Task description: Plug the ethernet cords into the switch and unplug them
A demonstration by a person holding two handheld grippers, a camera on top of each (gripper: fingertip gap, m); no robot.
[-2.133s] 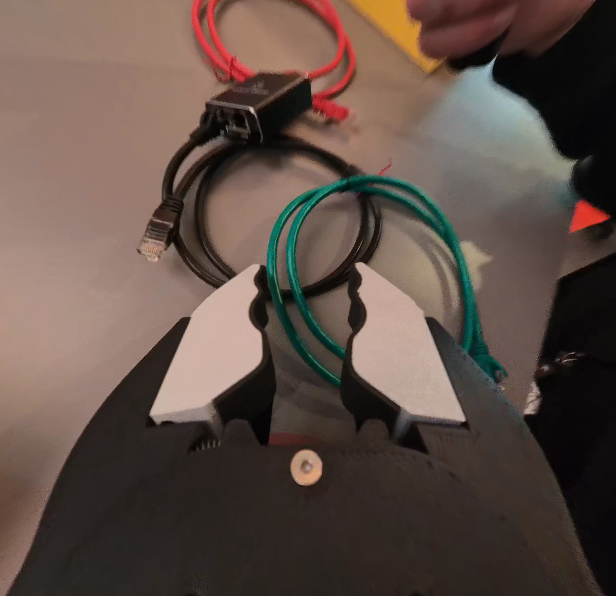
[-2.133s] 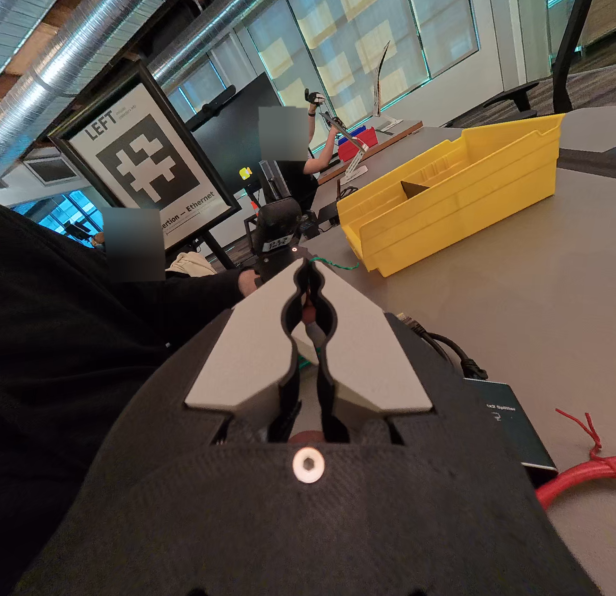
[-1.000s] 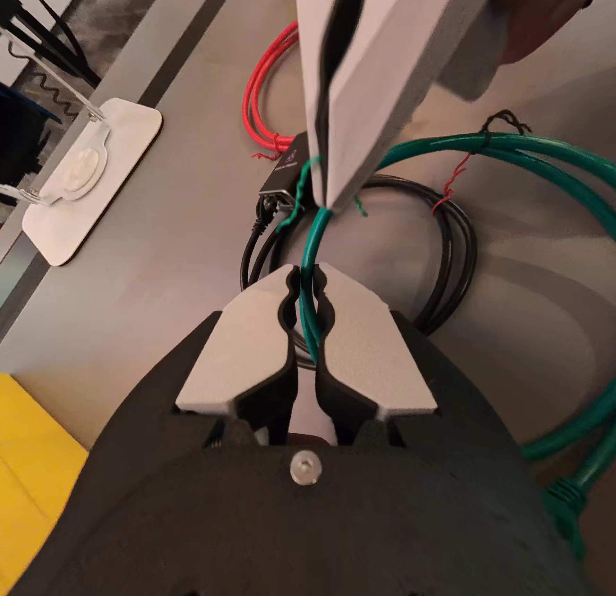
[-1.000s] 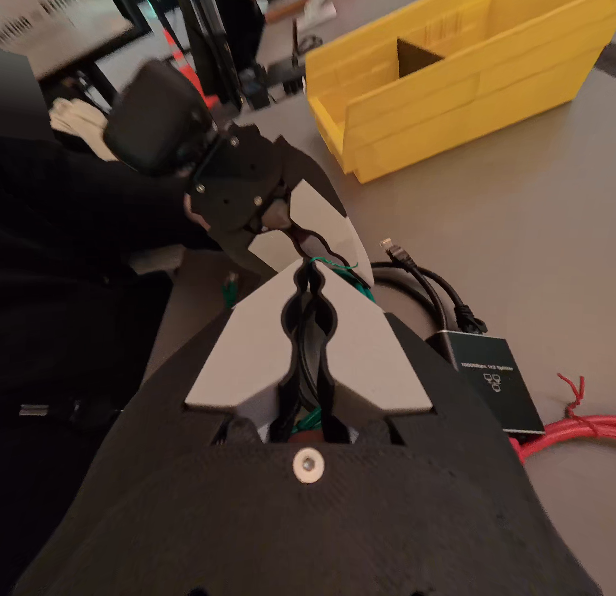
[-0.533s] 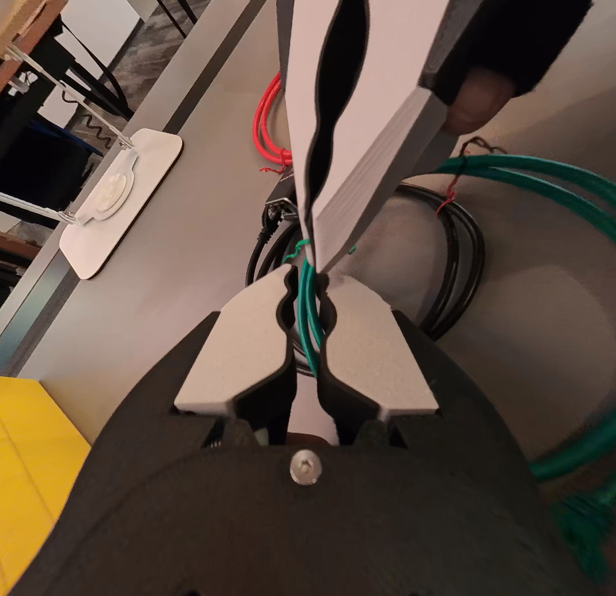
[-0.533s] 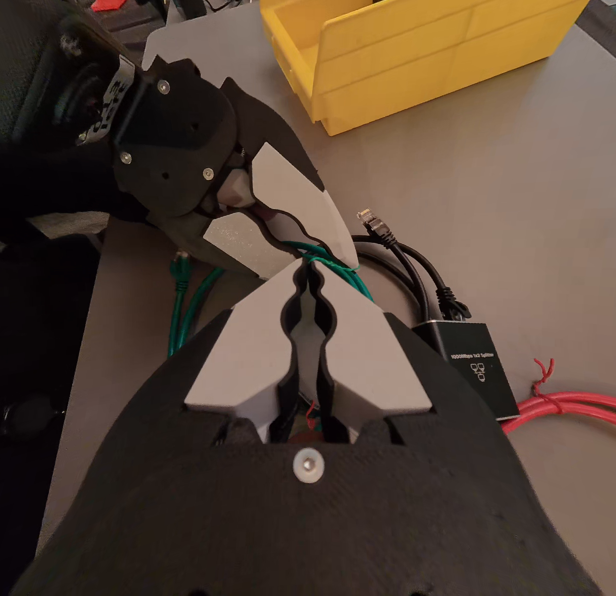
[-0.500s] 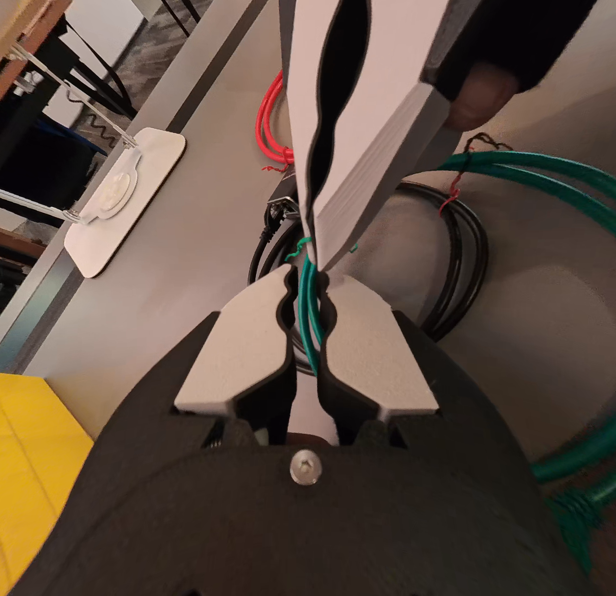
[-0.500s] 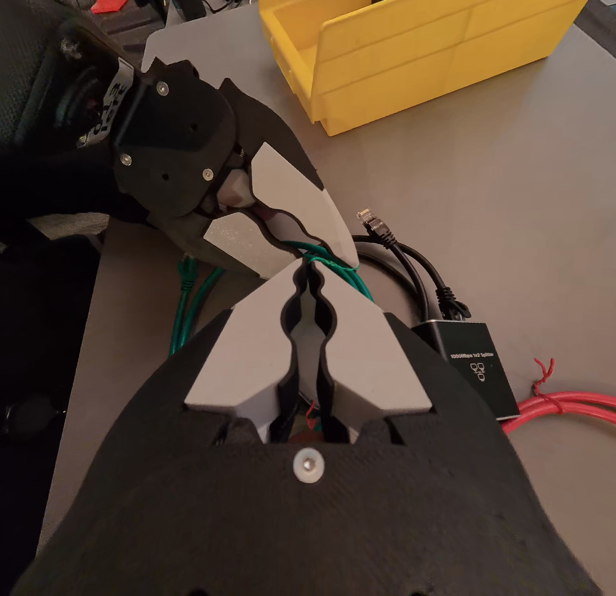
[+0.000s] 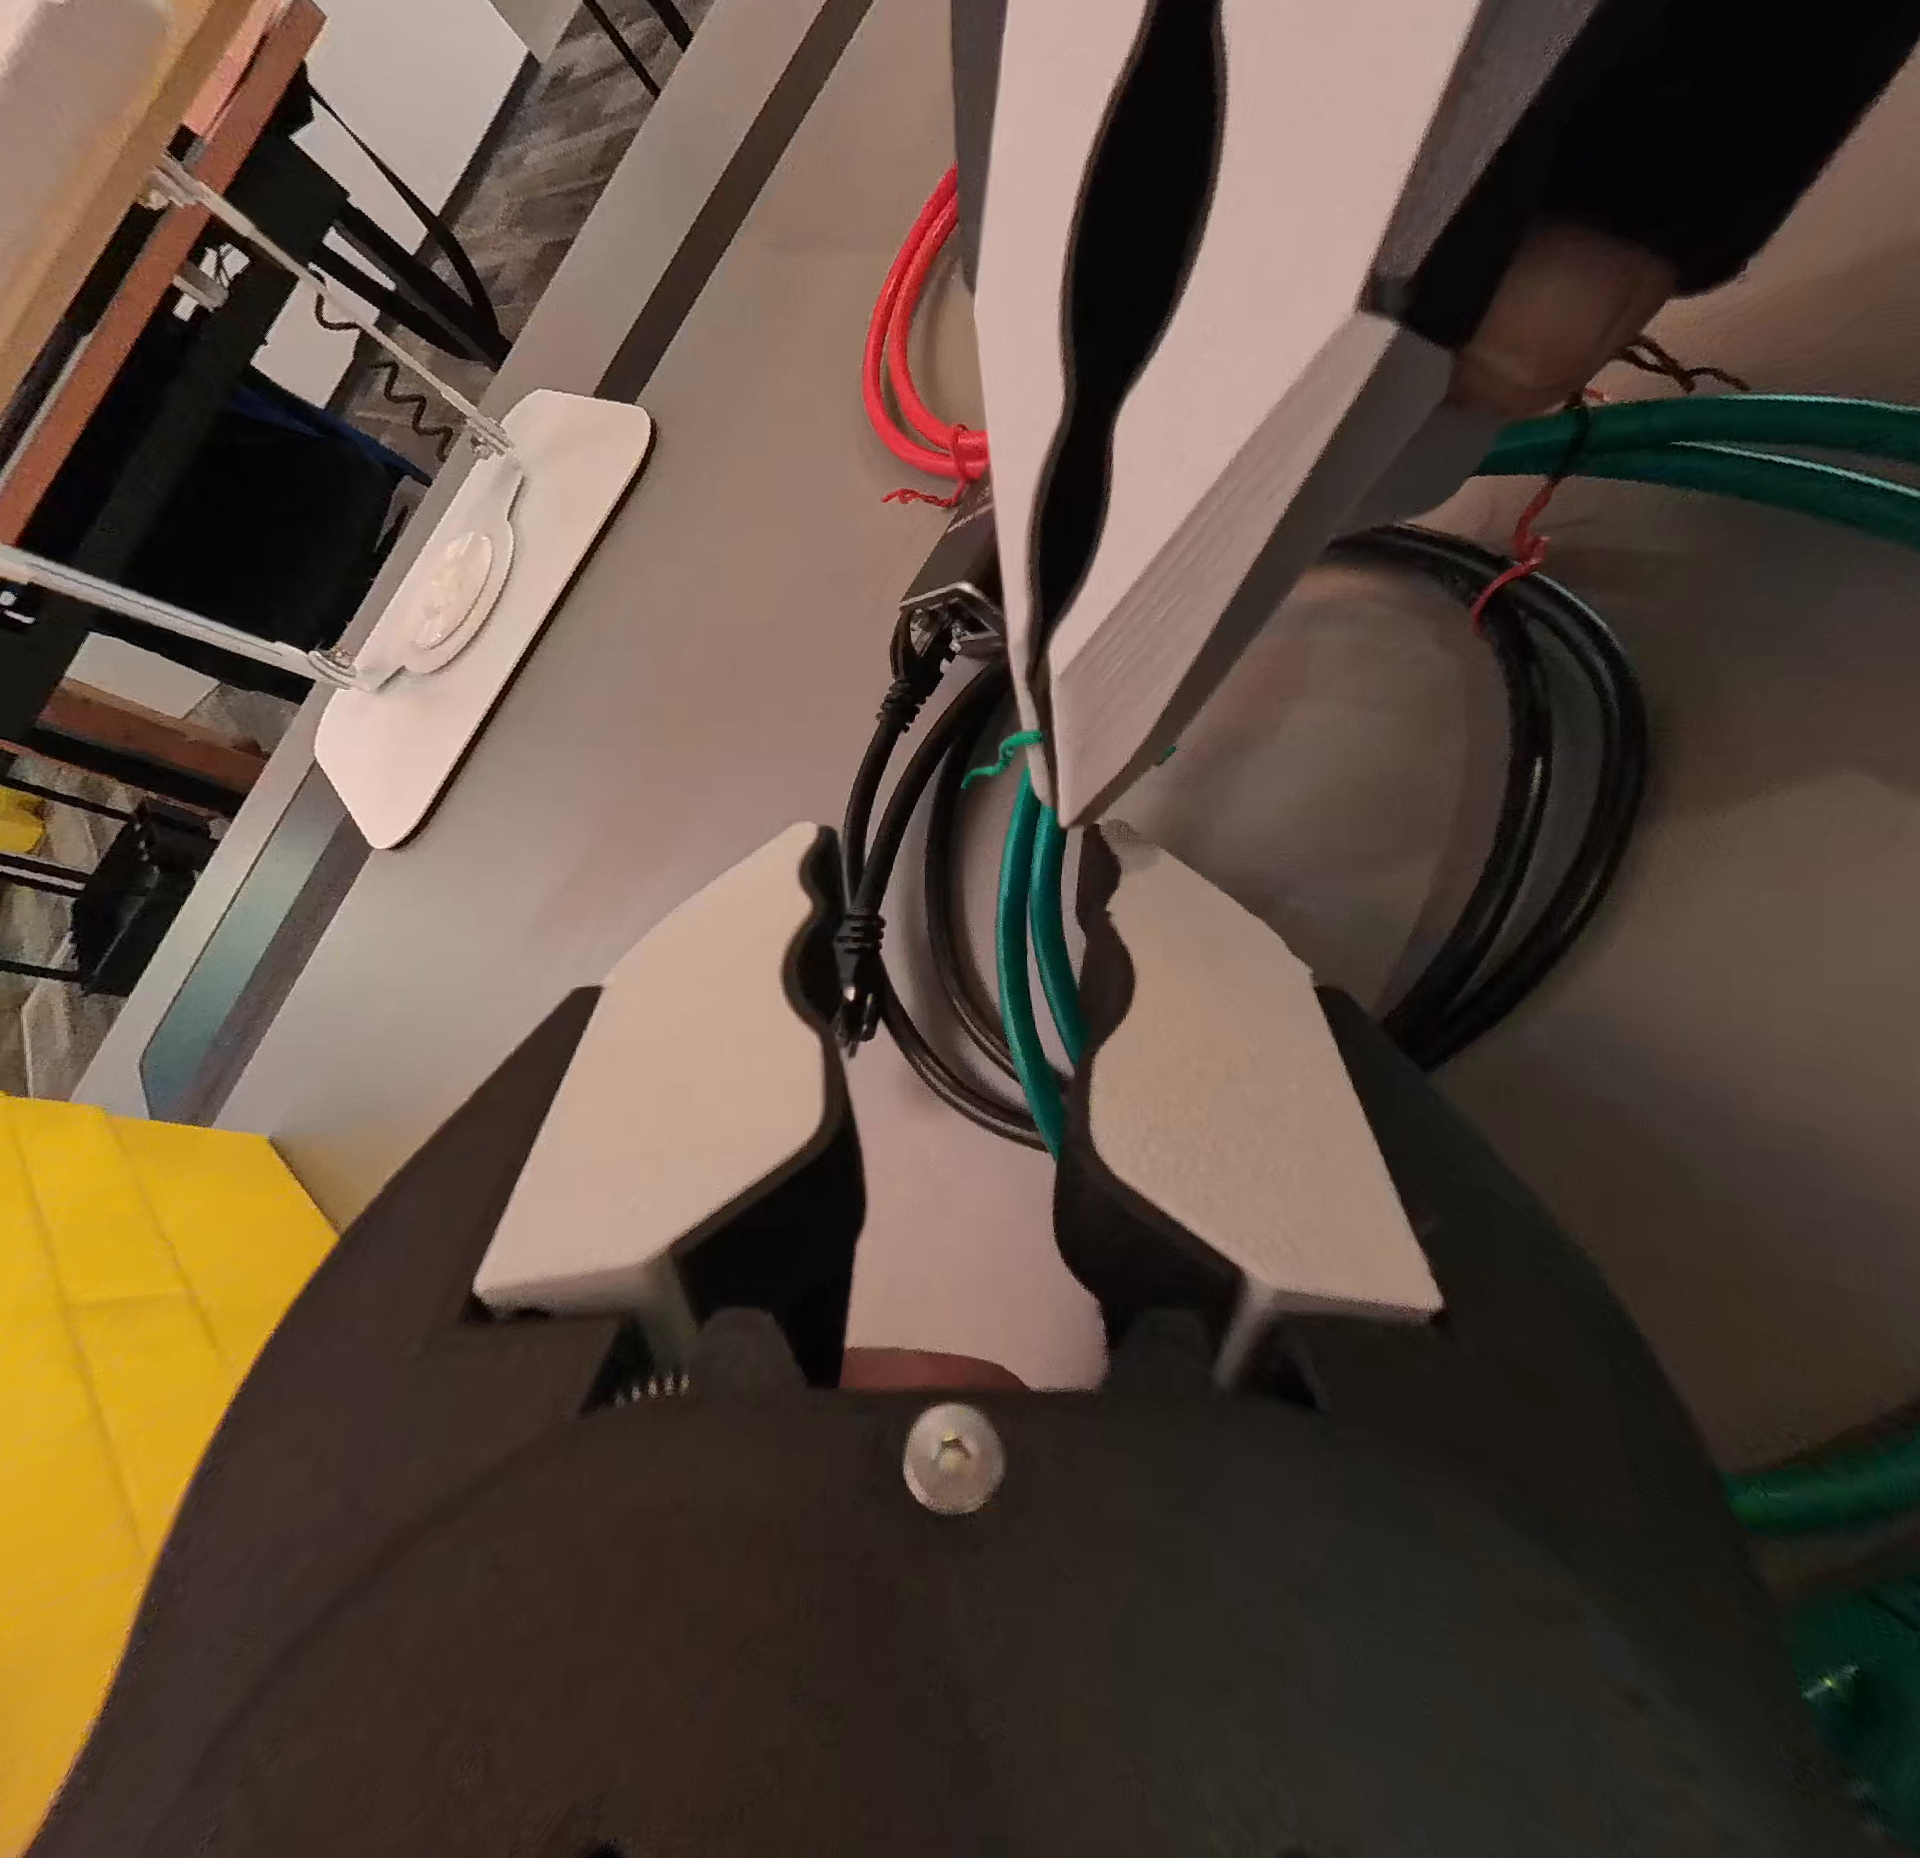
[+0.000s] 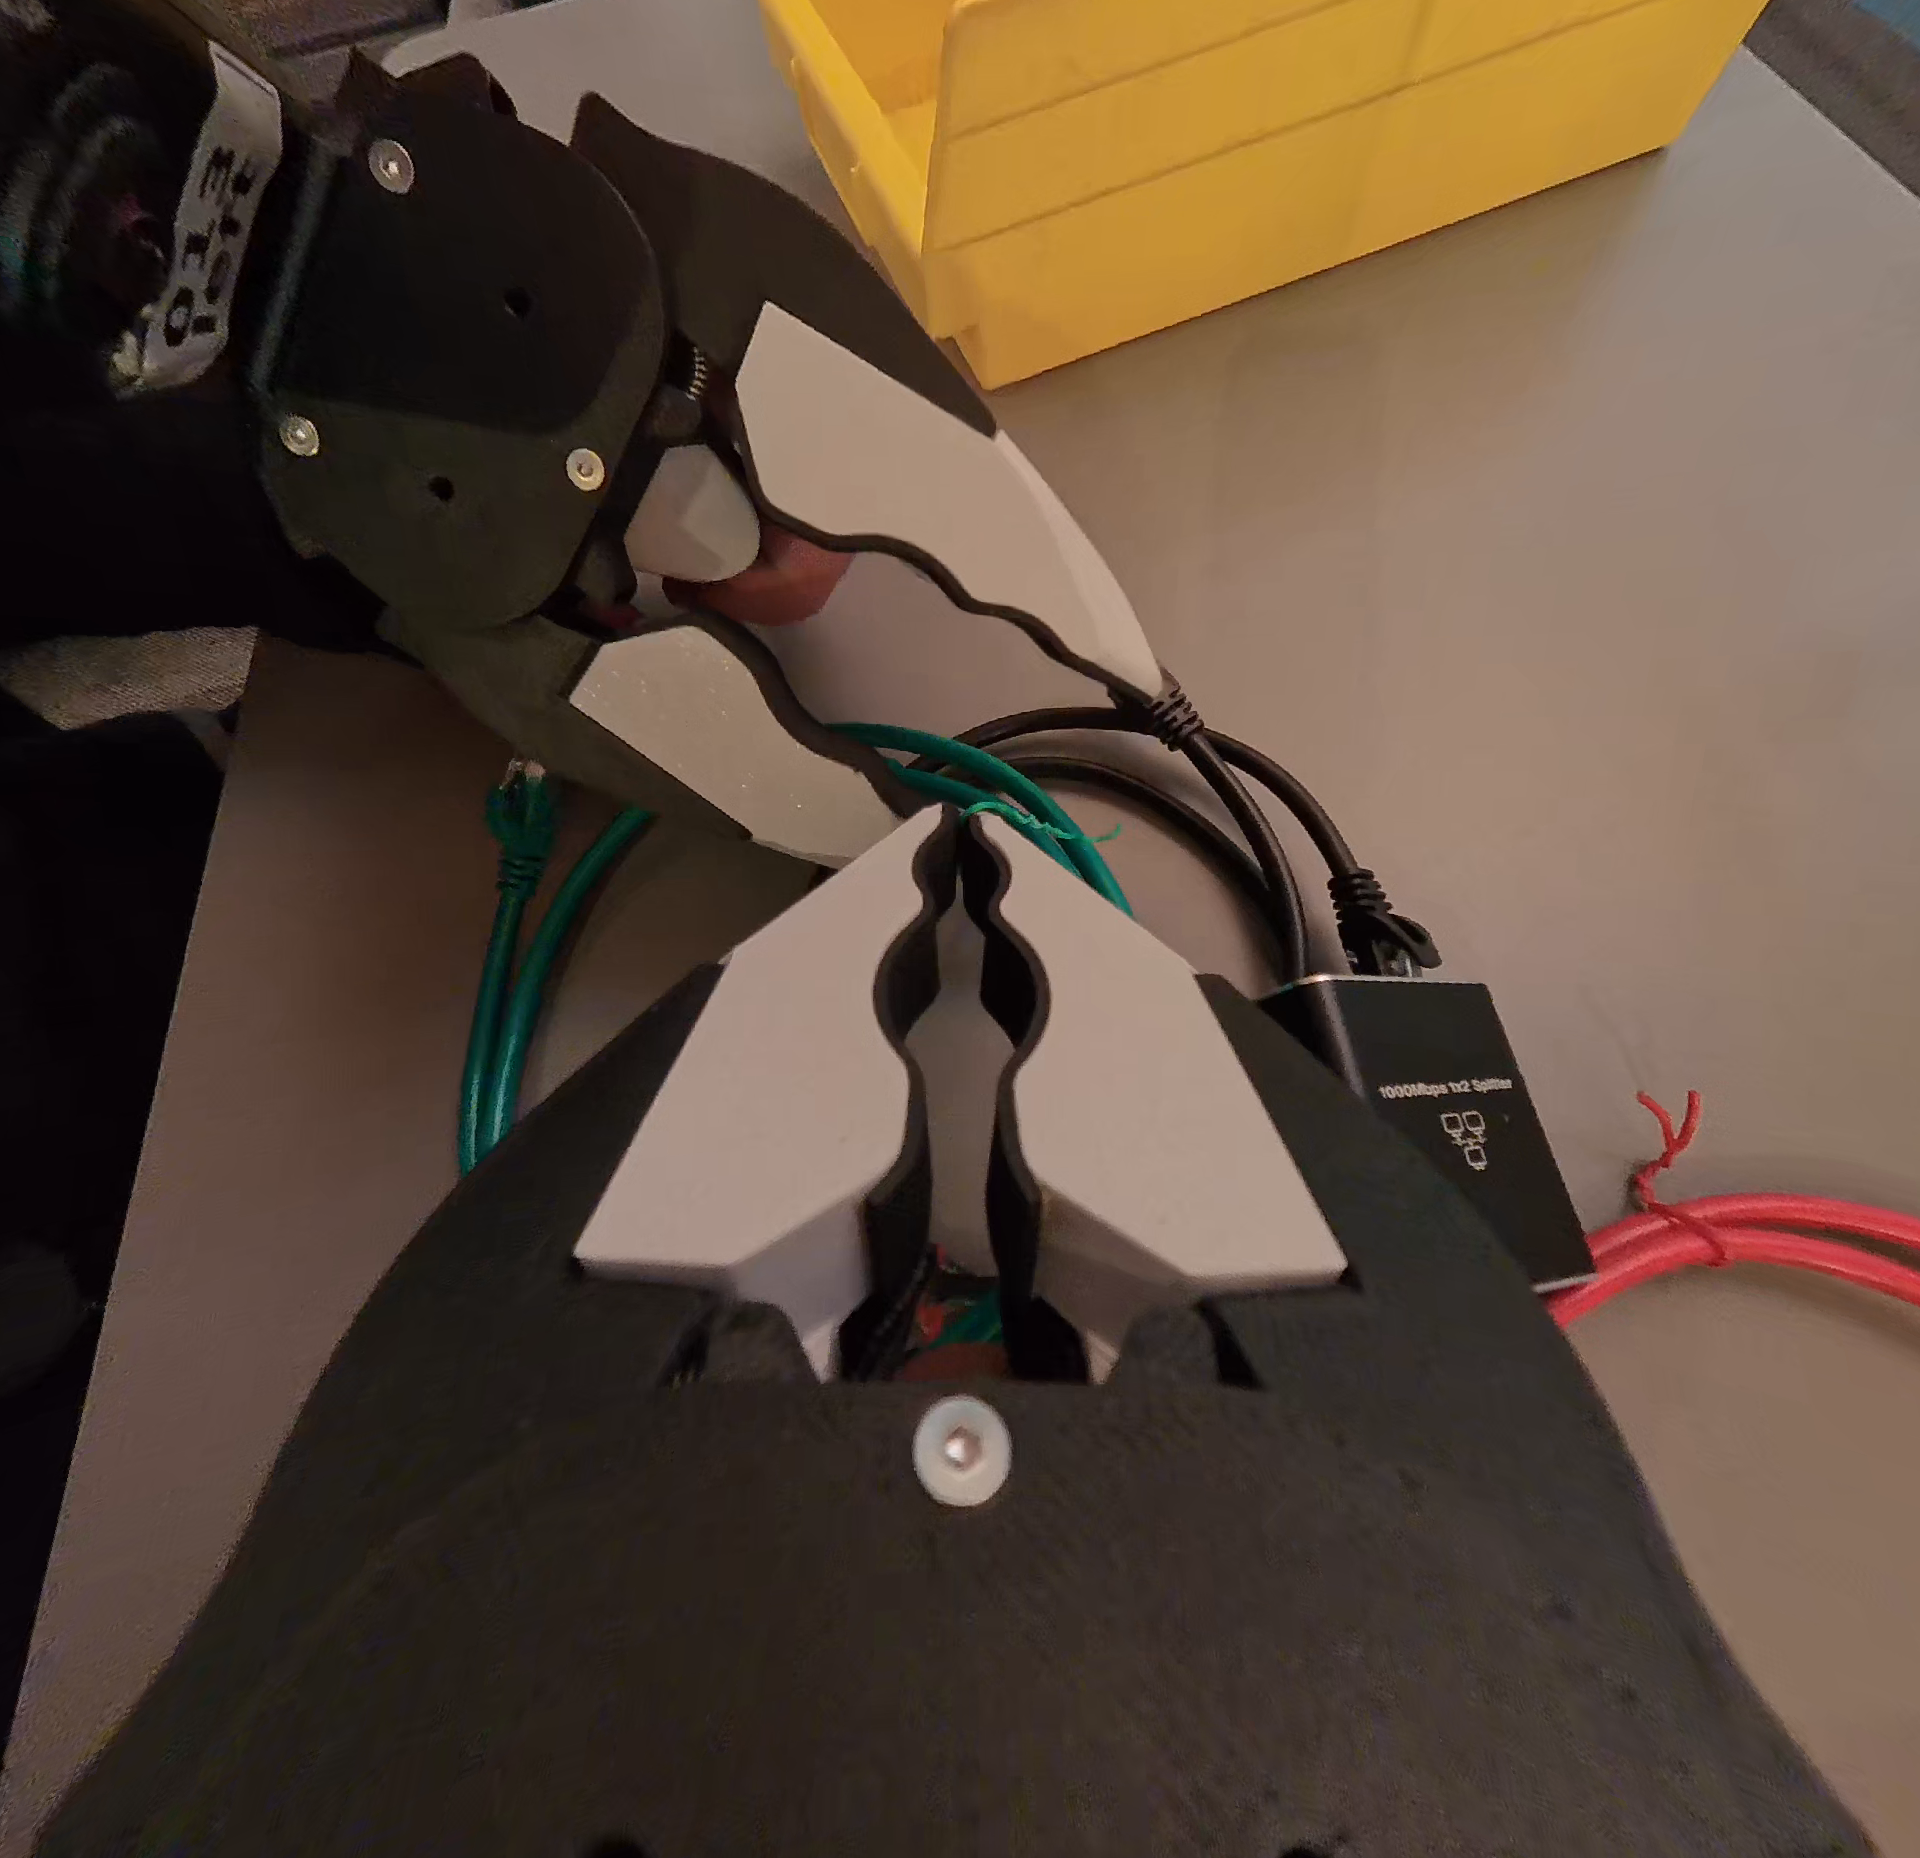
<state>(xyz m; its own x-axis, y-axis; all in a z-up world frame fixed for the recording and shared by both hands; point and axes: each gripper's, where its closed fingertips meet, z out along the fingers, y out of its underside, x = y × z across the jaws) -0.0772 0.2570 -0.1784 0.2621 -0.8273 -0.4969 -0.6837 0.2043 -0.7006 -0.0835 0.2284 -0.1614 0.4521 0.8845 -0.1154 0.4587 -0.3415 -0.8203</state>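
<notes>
The green ethernet cord point(image 9: 1029, 956) lies looped on the grey table. My left gripper point(image 9: 961, 842) is open, with the two green strands running between its fingers, close to the right one. My right gripper point(image 10: 956, 821) is shut on the green twist tie that binds the cord, tip to tip with the left gripper point(image 10: 1023, 743). The black switch point(image 10: 1455, 1112) lies just right of the grippers, with one end of the black cord point(image 10: 1382, 935) plugged into it. The black cord's loose plug point(image 9: 857, 961) sits by my left gripper's left finger. The red cord point(image 10: 1766, 1226) lies behind the switch.
A yellow bin point(image 10: 1247, 146) stands at the back of the table. A white base plate with a clear stand point(image 9: 468, 613) sits near the table edge. The green cord's plug point(image 10: 516, 800) lies under the left gripper. A red tie point(image 9: 1507, 582) binds the black coil. The grippers are tip to tip, or close to it. My left gripper's tips are some 9 cm from the black switch point(image 10: 1455, 1112).
My left gripper was shut on the green cord half a second ago and has now opened. My right gripper stays shut at the twist tie.
</notes>
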